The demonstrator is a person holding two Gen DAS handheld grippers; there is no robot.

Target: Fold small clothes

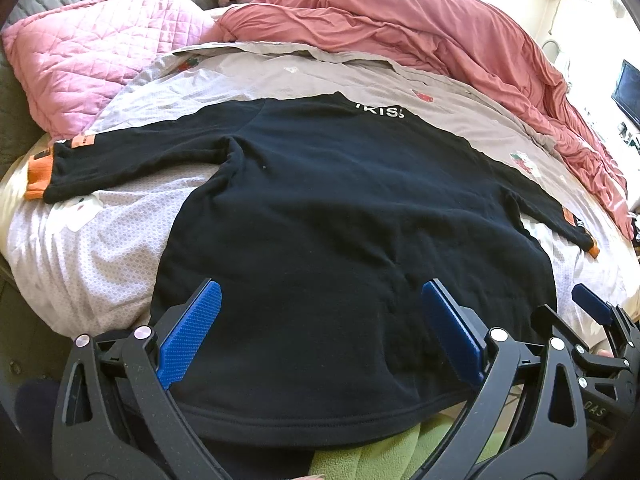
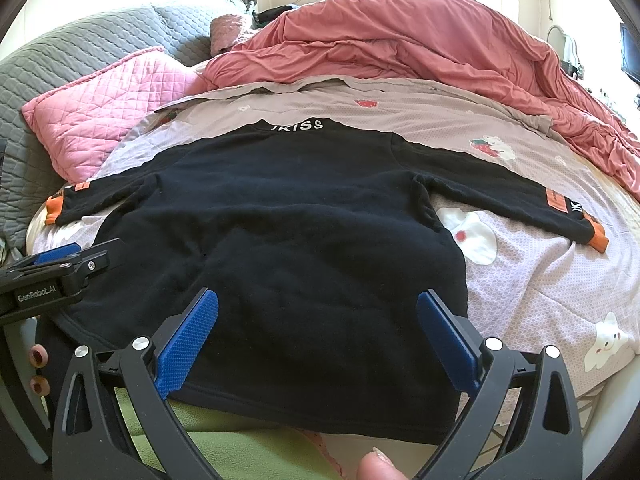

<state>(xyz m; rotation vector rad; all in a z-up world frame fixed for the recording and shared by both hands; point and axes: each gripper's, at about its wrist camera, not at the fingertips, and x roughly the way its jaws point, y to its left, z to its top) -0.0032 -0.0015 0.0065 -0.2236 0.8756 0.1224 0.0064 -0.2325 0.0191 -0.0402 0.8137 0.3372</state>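
Black sweatshirt (image 1: 328, 216) flat on bed (image 1: 80, 248), both claws, left claw (image 1: 320, 320) and right claw (image 2: 318, 324), spread wide, empty above hem at frame bottom; best pinch hem corners evenly, lift together toward collar.

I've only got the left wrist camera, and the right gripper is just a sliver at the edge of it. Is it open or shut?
Observer: Open. The right gripper has its fingers spread wide over the hem end of the black sweater and grips nothing.
Operator: What's out to that side?
Observer: A sleeve lies straight out across the bedsheet, unfolded, and ends in an orange cuff.
Operator: One word up top is cut short for me.
Observer: The white lettering reads JKISS in full in the right wrist view.
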